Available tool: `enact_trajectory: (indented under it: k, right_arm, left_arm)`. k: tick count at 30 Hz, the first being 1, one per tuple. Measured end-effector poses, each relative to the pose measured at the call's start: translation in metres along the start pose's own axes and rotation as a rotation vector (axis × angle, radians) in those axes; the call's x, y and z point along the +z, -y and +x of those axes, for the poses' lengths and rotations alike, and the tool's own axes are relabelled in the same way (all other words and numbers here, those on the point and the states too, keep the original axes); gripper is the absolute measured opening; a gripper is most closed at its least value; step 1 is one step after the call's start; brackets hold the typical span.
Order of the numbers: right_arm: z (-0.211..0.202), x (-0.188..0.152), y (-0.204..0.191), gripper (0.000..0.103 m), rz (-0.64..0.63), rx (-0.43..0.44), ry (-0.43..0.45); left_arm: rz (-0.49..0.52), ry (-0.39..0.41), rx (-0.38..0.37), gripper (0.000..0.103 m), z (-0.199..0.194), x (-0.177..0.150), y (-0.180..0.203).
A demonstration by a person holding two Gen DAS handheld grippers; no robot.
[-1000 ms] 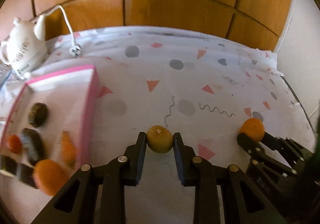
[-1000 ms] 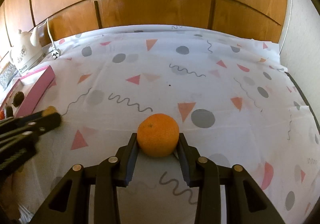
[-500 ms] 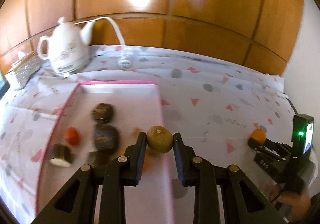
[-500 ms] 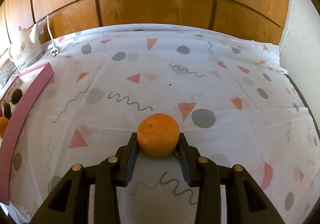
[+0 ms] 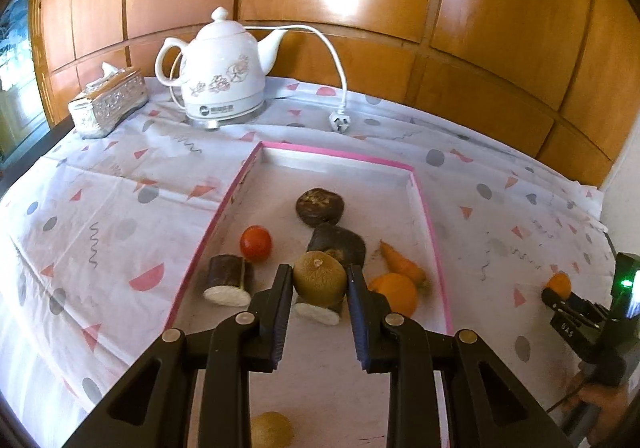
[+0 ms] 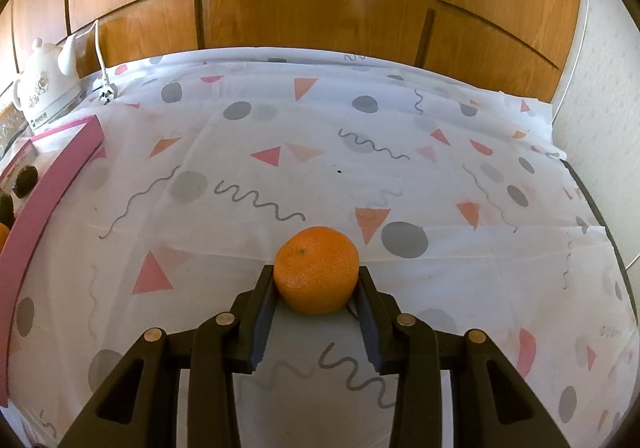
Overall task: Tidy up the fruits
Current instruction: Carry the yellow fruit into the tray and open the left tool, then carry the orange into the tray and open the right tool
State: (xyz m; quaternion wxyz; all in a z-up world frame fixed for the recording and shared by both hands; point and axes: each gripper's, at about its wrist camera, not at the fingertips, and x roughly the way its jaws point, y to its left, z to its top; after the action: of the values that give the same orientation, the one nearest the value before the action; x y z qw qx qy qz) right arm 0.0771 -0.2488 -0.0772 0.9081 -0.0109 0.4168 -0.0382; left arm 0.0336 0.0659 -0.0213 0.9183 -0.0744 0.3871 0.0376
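Left gripper (image 5: 320,290) is clamped on a kiwi (image 5: 319,278), both fingers pressed to its sides, held over the near-middle of the pink-rimmed tray (image 5: 340,155). Right gripper (image 6: 316,290) is clamped on an orange (image 6: 317,269), hanging above the patterned tablecloth (image 6: 320,127), well apart from the tray at far left of that view.

Risks, as I judge them:
- Tray is crowded right under the kiwi: a dark fruit (image 5: 337,243) and a cut white-faced piece (image 5: 318,314) sit directly behind and below it, a second orange (image 5: 393,294) just right, carrot (image 5: 401,264) beside that. Releasing here likely lands the kiwi on another item and it rolls.
- Kiwi is round, gripped only at the fingertips; could squirt forward if squeezed or tilted.
- Right gripper's orange is also held near the tips, bulging past them; a quick swing toward the tray could lose it.
- Tray rim is low; a rolling fruit may hop it.

Look of the things: kiwi is brownish-green, fuzzy, stem scar facing up. Orange is bright, pebbled skin, stem dimple upper left. Also in tray: small red tomato (image 5: 255,243), dark cut cylinder (image 5: 227,279), another dark round fruit (image 5: 319,206). A second kiwi-like fruit (image 5: 272,430) lies at the bottom edge, below the gripper. Teapot (image 5: 218,75) and tissue box (image 5: 108,103) sit behind the tray.
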Motion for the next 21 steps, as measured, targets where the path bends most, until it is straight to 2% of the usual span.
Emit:
enact_trajectory:
  k: [17, 21]
  right_arm:
    - [-0.002, 0.001, -0.004, 0.038, -0.027, -0.030, -0.002]
    - [-0.004, 0.003, -0.004, 0.038, -0.013, -0.018, -0.008]
  left_arm:
    - [-0.038, -0.035, 0.028, 0.028, 0.008, -0.012, -0.017]
    - [-0.043, -0.023, 0.028, 0.036, 0.005, -0.011, -0.019]
